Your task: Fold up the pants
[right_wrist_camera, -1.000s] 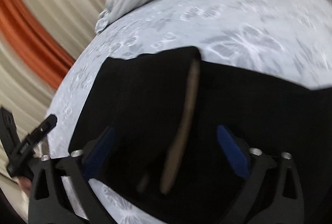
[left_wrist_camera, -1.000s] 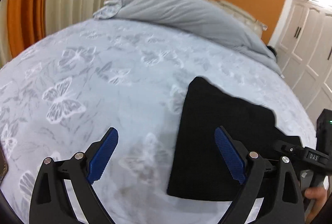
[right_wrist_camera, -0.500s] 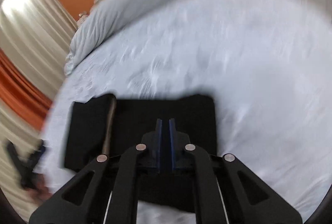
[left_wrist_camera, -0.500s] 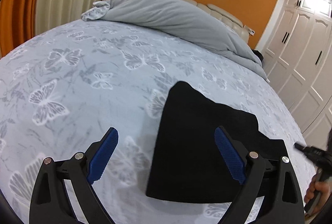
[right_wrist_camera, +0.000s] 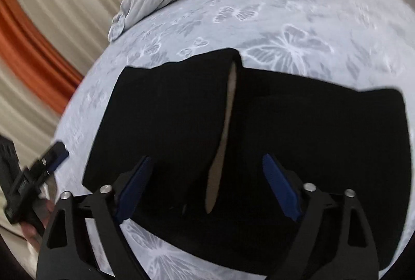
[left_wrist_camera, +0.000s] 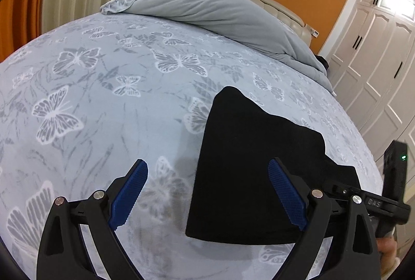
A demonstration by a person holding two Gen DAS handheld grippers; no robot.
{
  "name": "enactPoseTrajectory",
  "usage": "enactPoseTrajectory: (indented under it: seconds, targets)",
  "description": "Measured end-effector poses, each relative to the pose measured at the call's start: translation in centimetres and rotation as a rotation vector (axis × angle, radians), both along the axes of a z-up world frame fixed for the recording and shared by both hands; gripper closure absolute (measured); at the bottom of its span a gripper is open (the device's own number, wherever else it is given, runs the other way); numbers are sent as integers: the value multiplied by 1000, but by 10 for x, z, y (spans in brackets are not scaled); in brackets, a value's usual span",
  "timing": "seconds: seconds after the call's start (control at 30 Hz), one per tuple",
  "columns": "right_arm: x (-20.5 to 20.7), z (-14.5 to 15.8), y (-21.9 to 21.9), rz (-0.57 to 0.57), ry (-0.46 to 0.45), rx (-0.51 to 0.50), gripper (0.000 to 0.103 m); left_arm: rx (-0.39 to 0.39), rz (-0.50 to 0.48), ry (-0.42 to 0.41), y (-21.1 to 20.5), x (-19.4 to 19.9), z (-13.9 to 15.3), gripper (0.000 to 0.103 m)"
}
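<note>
My left gripper hung apart over bare bedspread beside the pants' left edge. My right gripper was opening above them, clamping nothing.

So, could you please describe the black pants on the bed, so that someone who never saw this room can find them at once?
Start from the large bed with the pale blue butterfly-print cover and the grey duvet heaped near the headboard. On the near part of that cover lie the black pants, folded flat into a rough rectangle. They are the only dark item on the light bedding, with a thin pale strip showing along one fold.
</note>
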State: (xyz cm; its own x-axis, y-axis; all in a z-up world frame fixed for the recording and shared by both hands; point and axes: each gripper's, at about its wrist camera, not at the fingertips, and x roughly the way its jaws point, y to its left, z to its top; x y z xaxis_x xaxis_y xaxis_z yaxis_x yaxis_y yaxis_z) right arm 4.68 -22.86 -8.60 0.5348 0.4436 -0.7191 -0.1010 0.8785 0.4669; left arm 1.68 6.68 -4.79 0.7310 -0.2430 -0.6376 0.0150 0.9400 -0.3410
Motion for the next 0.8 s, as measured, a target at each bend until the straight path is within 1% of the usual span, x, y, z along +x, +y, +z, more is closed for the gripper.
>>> enactPoseTrajectory:
  seconds: [0.03, 0.07, 0.1, 0.13, 0.17, 0.2, 0.23, 0.27, 0.3, 0.37, 0.4, 0.43, 0.47, 0.5, 0.53, 0.57, 0.6, 0.63, 0.67, 0.7, 0.73, 0.8]
  targets:
    - [4, -3, 6, 24, 5, 35, 58, 0, 2, 1, 0, 0, 0, 11]
    - [3, -1, 12, 28, 0, 38, 68, 0, 3, 0, 0, -1, 0, 11]
    - [3, 2, 16, 39, -19, 33, 81, 0, 4, -3, 0, -1, 1, 11]
    - [-1, 12, 21, 62, -59, 39, 86, 4, 6, -5, -1, -1, 1, 11]
    - [-4, 22, 22, 64, -88, 36, 87, 9, 7, -7, -2, -1, 0, 11]
    - [-13, 42, 18, 67, -144, 27, 88, 15, 10, -9, -3, -2, -1, 11]
    - [-19, 54, 14, 71, -174, 23, 89, 23, 14, -8, -4, -2, -1, 11]
    - [-26, 67, 4, 63, -207, 11, 90, 24, 14, -7, -5, -2, -1, 11]
    - [-39, 80, -13, 30, -244, -13, 90, 22, 13, -7, -5, -3, -1, 11]
    - [-49, 83, -42, -48, -258, -61, 90, 10, 9, -13, -4, -5, 1, 11]
    - [-52, 81, -57, -95, -249, -96, 90, 9, 6, -15, -5, -5, 1, 11]
    - [-51, 70, -74, -133, -208, -147, 89, 10, 2, -16, -6, -5, 2, 11]
    - [-47, 55, -88, -156, -141, -187, 83, 11, -6, -14, -8, -4, 1, 11]
    - [-43, 39, -99, -183, -71, -207, 82, 10, -16, -8, -11, -3, 0, 11]
    - [-39, 19, -115, -240, 22, -192, 82, 9, -23, -2, -13, -3, -2, 11]
    - [-38, 11, -124, -267, 66, -129, 81, 0, -39, 8, -15, -2, -4, 11]
    - [-39, 12, -129, -268, 60, -85, 81, -10, -55, 16, -18, 0, -6, 11]
    - [-39, 19, -129, -277, 22, -87, 81, -26, -76, 35, -20, 2, -8, 11]
    - [-40, 26, -127, -285, -12, -114, 58, -46, -87, 47, -21, 4, -10, 11]
    - [-40, 32, -123, -286, -49, -130, 38, -70, -101, 57, -23, 5, -11, 11]
    - [-38, 34, -119, -269, -71, -117, 12, -101, -119, 73, -26, 8, -11, 11]
    - [-32, 31, -105, -214, -69, -89, 13, -131, -149, 95, -32, 13, -14, 11]
